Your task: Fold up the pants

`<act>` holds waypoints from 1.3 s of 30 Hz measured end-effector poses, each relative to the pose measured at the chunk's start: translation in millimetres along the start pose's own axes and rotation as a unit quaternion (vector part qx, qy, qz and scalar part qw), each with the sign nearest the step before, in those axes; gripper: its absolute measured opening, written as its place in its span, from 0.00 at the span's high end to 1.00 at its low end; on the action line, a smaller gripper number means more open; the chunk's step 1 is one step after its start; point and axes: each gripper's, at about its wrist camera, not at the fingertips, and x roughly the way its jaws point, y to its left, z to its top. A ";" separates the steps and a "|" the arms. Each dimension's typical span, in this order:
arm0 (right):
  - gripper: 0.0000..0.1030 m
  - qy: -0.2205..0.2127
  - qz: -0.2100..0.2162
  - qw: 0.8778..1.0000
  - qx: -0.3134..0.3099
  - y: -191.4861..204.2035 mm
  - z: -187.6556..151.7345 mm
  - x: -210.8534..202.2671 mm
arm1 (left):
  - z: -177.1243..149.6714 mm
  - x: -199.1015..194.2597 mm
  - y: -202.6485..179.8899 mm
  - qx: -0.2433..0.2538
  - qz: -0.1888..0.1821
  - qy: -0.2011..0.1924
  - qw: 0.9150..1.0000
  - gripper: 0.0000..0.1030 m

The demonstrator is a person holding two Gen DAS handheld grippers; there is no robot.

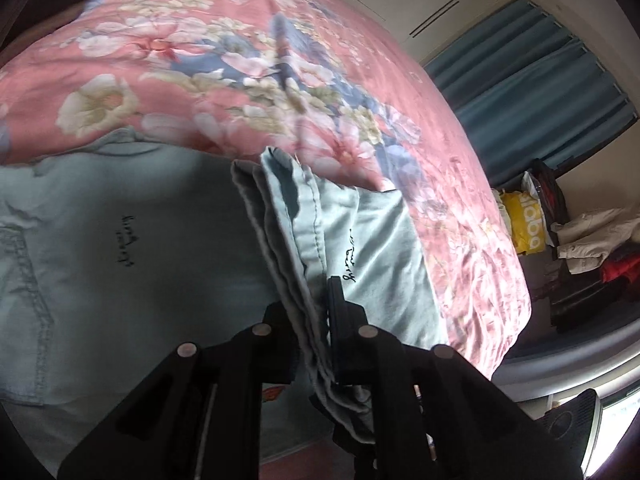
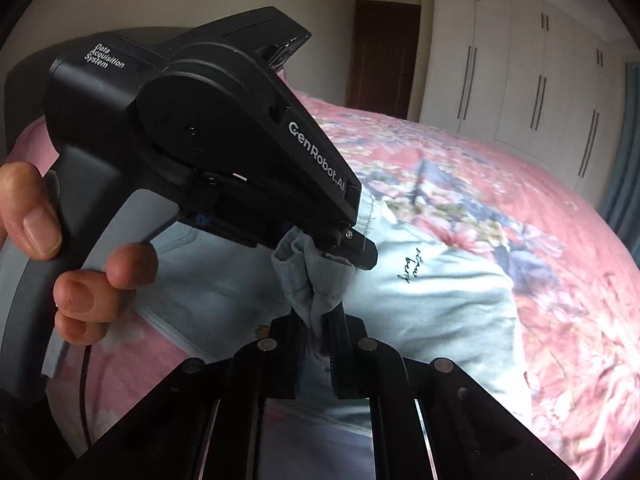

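Note:
Pale blue-grey pants (image 1: 120, 240) lie spread on a pink floral bedspread (image 1: 280, 80). In the left wrist view my left gripper (image 1: 306, 300) is shut on a stack of folded pant layers, whose hemmed edge stands up in front of the fingers. In the right wrist view my right gripper (image 2: 314, 320) is shut on a bunched end of the same pants (image 2: 440, 300). Just above it, the left gripper (image 2: 356, 248) pinches the same bunch, with a hand (image 2: 36, 216) on its grey handle. The two grippers are very close together.
The bedspread (image 2: 520, 200) fills most of both views, and its edge drops off at the right. Beyond it are teal curtains (image 1: 540, 80), a yellow bag (image 1: 524, 220) and a heap of clothes (image 1: 592, 240). White wardrobe doors (image 2: 520, 60) and a dark door (image 2: 380, 52) stand behind.

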 end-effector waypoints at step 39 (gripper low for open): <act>0.84 0.216 0.130 0.967 0.029 -19.6 37.9 126.5 | -72.1 -12.1 11.0 0.036 0.102 -0.026 0.994 0.90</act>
